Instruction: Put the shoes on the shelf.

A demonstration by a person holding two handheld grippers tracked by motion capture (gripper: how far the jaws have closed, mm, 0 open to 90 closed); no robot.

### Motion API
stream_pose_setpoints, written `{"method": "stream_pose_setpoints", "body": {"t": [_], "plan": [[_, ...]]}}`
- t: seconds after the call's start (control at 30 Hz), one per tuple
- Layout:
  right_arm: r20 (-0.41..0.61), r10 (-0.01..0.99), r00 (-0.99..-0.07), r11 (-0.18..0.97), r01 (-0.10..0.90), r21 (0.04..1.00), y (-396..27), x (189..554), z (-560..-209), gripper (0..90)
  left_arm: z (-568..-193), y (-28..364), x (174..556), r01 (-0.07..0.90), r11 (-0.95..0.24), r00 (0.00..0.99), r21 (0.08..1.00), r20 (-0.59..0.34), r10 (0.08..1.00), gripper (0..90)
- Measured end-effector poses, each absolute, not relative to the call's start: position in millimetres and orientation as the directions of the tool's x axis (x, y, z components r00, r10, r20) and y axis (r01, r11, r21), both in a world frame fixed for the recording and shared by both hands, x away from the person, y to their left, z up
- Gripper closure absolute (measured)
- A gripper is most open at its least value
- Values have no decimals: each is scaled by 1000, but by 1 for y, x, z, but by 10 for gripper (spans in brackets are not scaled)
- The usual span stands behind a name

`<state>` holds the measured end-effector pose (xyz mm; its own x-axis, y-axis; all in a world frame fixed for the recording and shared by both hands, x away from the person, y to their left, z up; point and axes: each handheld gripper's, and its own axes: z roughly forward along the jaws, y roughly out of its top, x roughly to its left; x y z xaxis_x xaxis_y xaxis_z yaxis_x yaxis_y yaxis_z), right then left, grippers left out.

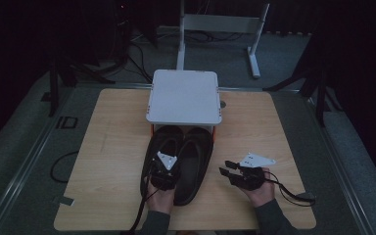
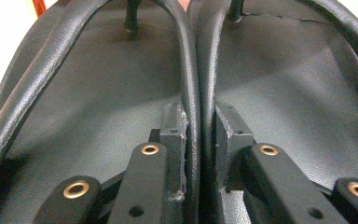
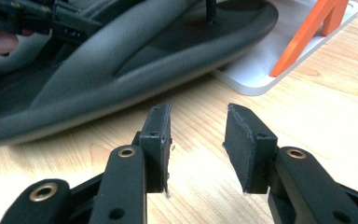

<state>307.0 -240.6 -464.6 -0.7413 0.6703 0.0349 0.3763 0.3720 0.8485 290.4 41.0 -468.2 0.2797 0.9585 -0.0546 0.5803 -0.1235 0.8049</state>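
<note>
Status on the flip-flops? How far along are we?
Done: both black flip-flops lie side by side, toes under the white rack. In hand: left gripper pinches their two inner straps together. Right gripper open, idle over the table. Left: likely lifting the pair; destination unclear.

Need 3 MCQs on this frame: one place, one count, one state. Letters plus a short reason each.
1. Where are the toe ends of the black flip-flops?
A. under the white stand
B. hanging off the table's left edge
C. on top of the stand

2. How many flip-flops lie on the wooden table?
A. one
B. two
C. four

3. What is the left gripper doing?
A. hanging open above bare wood
B. shut on a cable
C. shut on the two inner straps

Key: 1 A, the high view shows the toes tucked beneath the stand. 2 B, a pair lies side by side. 3 C, the left gripper view shows both pads pressed against the straps. The right gripper is open above the wood.
</note>
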Motion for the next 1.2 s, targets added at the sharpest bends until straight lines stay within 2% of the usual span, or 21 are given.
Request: {"method": "stream_pose_setpoints", "body": {"t": [1.2], "plan": [[25,692,-722,375,389,841,-248,309,-468,603,-457,22,338,553,-42,189,832,-76,979,756]]}}
